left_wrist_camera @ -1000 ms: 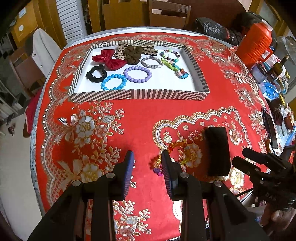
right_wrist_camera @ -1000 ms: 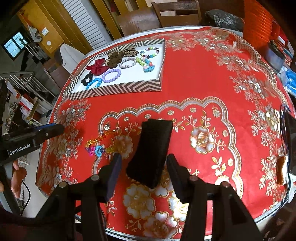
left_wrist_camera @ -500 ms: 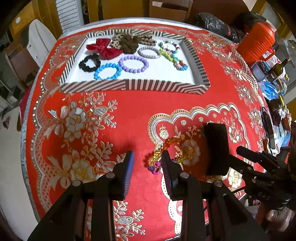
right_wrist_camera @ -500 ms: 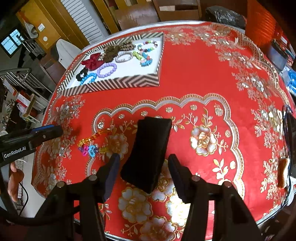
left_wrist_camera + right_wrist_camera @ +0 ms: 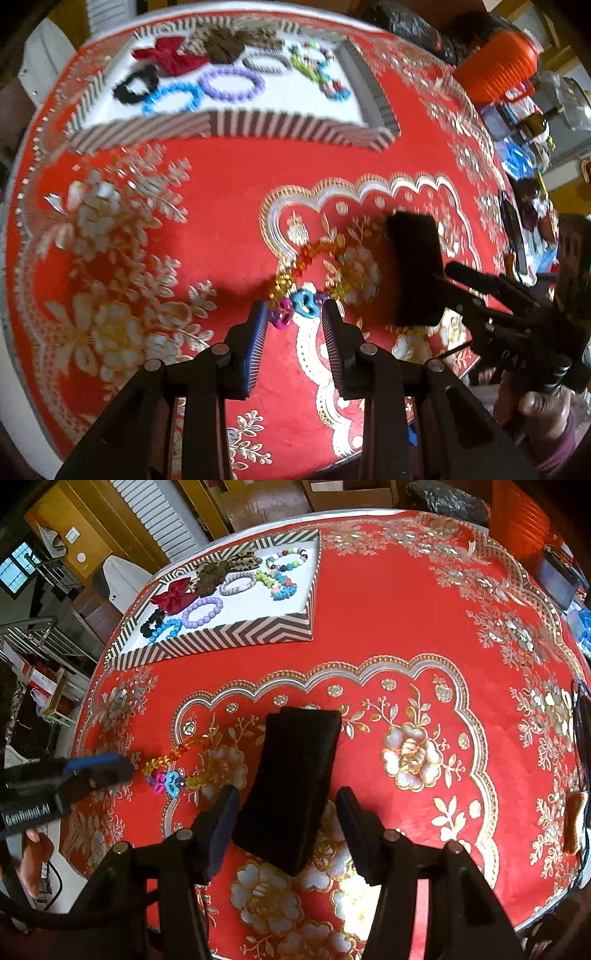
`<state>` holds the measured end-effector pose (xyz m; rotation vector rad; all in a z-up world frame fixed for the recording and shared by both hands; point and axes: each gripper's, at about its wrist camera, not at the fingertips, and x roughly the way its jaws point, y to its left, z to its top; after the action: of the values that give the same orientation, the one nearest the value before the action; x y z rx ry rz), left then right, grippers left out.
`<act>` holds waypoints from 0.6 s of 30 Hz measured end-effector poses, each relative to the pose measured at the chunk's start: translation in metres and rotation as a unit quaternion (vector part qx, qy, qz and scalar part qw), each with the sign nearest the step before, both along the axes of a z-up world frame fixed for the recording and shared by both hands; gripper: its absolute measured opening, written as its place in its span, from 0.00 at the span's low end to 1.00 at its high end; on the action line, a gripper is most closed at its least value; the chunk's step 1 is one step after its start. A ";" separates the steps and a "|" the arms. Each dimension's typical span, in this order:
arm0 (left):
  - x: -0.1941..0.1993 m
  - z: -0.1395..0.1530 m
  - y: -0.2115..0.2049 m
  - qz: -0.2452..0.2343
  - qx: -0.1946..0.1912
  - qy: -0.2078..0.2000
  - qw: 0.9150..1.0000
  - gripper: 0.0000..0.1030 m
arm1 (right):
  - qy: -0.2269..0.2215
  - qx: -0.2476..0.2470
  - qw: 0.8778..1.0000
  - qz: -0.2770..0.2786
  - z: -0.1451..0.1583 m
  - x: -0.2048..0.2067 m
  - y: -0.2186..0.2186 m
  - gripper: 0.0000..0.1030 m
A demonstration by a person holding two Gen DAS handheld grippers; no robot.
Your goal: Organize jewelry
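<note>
A bead necklace (image 5: pixel 306 269) with orange and yellow beads and blue and magenta charms lies on the red tablecloth; it also shows in the right wrist view (image 5: pixel 173 764). My left gripper (image 5: pixel 295 314) is open, its fingertips on either side of the charms. A black velvet display block (image 5: pixel 291 779) lies beside the necklace, also in the left wrist view (image 5: pixel 415 269). My right gripper (image 5: pixel 288 805) is open, its fingers on either side of the block's near end. A striped tray (image 5: pixel 229 637) at the far side holds several bracelets and hair bows.
An orange container (image 5: pixel 495 70), a bottle (image 5: pixel 535 122) and clutter stand along the table's right side. The round table's edge is close behind both grippers. Chairs stand beyond the far edge.
My left gripper has moved forward and right, so the necklace's charms now lie between its open fingertips. My right gripper has crept closer around the black block.
</note>
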<state>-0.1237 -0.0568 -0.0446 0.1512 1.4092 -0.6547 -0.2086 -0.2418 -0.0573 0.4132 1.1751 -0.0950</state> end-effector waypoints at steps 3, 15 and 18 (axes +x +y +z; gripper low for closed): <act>-0.002 -0.007 -0.005 -0.009 0.003 0.007 1.000 0.16 | 0.003 0.001 1.000 -0.003 -0.004 0.000 -0.001 0.56; 0.009 -0.012 -0.024 -0.021 0.047 -0.010 0.999 0.16 | 0.006 -0.002 1.000 0.006 -0.017 0.007 -0.002 0.56; 0.005 0.002 -0.024 -0.035 0.038 -0.035 0.998 0.16 | 0.007 0.003 1.000 0.005 -0.018 0.008 -0.004 0.56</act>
<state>-0.1190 -0.0808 -0.0424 0.2819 1.3655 -0.6483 -0.2002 -0.2455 -0.0755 0.4125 1.1907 -0.0847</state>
